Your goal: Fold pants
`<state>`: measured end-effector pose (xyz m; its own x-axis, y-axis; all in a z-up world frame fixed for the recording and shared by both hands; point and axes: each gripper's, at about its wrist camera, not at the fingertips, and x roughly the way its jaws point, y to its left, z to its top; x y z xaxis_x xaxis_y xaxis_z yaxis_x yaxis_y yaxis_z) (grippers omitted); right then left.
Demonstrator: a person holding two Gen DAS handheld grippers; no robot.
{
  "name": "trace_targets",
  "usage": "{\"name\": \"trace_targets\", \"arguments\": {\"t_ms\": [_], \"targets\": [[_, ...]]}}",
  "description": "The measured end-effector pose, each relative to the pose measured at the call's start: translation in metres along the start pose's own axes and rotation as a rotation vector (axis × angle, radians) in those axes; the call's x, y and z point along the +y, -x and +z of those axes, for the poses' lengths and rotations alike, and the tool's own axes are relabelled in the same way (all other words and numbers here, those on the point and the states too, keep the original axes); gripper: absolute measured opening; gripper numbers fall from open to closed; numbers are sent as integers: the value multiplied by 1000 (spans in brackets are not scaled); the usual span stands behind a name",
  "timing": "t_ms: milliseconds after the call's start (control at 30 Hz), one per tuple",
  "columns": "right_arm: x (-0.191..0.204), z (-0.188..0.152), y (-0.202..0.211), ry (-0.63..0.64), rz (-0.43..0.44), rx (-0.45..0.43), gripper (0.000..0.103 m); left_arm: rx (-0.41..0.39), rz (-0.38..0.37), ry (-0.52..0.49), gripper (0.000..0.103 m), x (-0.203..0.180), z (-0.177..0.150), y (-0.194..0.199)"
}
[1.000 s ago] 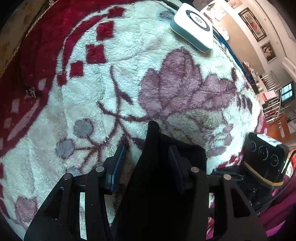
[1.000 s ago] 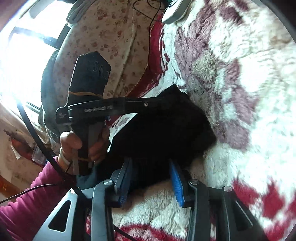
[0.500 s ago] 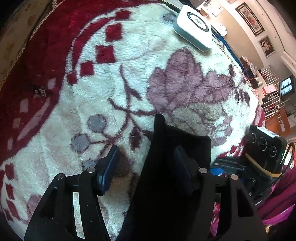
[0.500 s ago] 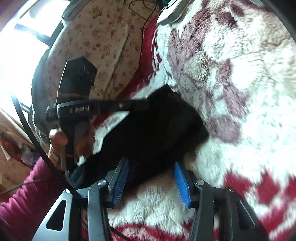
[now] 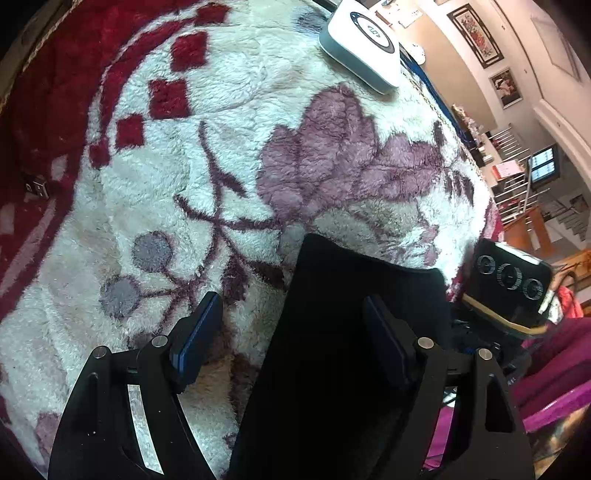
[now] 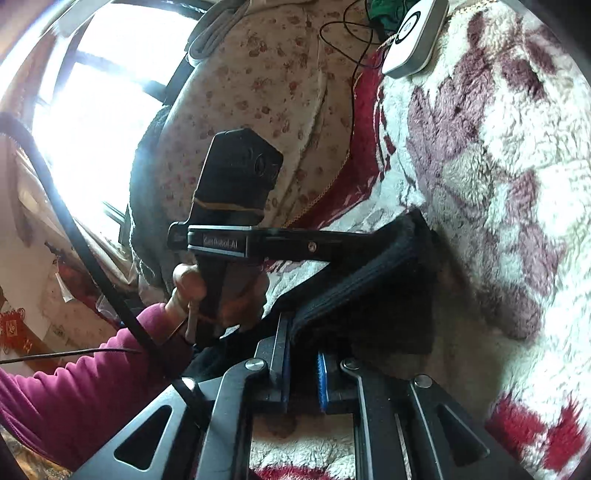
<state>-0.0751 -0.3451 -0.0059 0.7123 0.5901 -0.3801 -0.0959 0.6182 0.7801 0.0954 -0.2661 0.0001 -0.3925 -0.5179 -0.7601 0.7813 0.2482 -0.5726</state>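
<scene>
Black pants point(image 5: 354, 332) lie on a plush blanket point(image 5: 229, 155), at its near edge; matte dark cloth, a ribbed band showing in the right wrist view point(image 6: 369, 273). Left hand-held gripper point(image 5: 291, 332): released, blue-padded fingers point(image 5: 197, 332) spread wide, one over bare blanket, the other over the pants. Right hand-held gripper point(image 6: 303, 373): clenched on a fold of the pants, pads nearly together.

Blanket: fluffy cream pile, mauve leaf pattern, red squares and red border. White rounded-square device point(image 5: 364, 44) with a dark ring rests on the far part of the blanket, well apart from the pants.

Right wrist view alone shows the person's hand point(image 6: 218, 295) on the left gripper's handle, magenta sleeve point(image 6: 74, 387), floral bedding point(image 6: 266, 85), bright window point(image 6: 92, 110). Left wrist view alone shows framed pictures point(image 5: 476, 33) on a wall.
</scene>
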Motion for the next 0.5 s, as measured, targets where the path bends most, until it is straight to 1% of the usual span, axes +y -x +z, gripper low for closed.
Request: {"name": "trace_targets", "arguments": {"t_ms": [100,133,233,267,300,333,367,400,433,467,500], "targets": [[-8,3,-3,-64,2,9,10,9,-23,8,78,12,-1,8],[-8,3,-4,-66,-2,12,10,9,-27,8,78,15,-1,10],[-10,3,-7,-80,-38,15,10,-9,-6,0,78,14,1,9],[-10,0,-5,-86,-47,10,11,-27,24,-36,78,9,-2,9],[-12,0,-6,-100,-67,10,18,-29,65,-73,78,5,-5,6],[-14,1,-4,-101,-72,12,20,-25,107,-107,76,0,-9,2],[-13,2,-5,-92,-59,18,20,-23,158,-155,74,-8,-12,0],[-11,2,-7,-75,-43,34,20,-22,170,-166,70,-10,-13,-1],[-12,2,-5,-62,-43,35,14,-26,163,-150,58,-8,-13,1],[-11,2,-5,-54,-38,34,12,-33,147,-111,37,-3,-11,5],[-12,2,-3,-50,-34,32,11,-38,131,-88,27,0,-10,8]]}}
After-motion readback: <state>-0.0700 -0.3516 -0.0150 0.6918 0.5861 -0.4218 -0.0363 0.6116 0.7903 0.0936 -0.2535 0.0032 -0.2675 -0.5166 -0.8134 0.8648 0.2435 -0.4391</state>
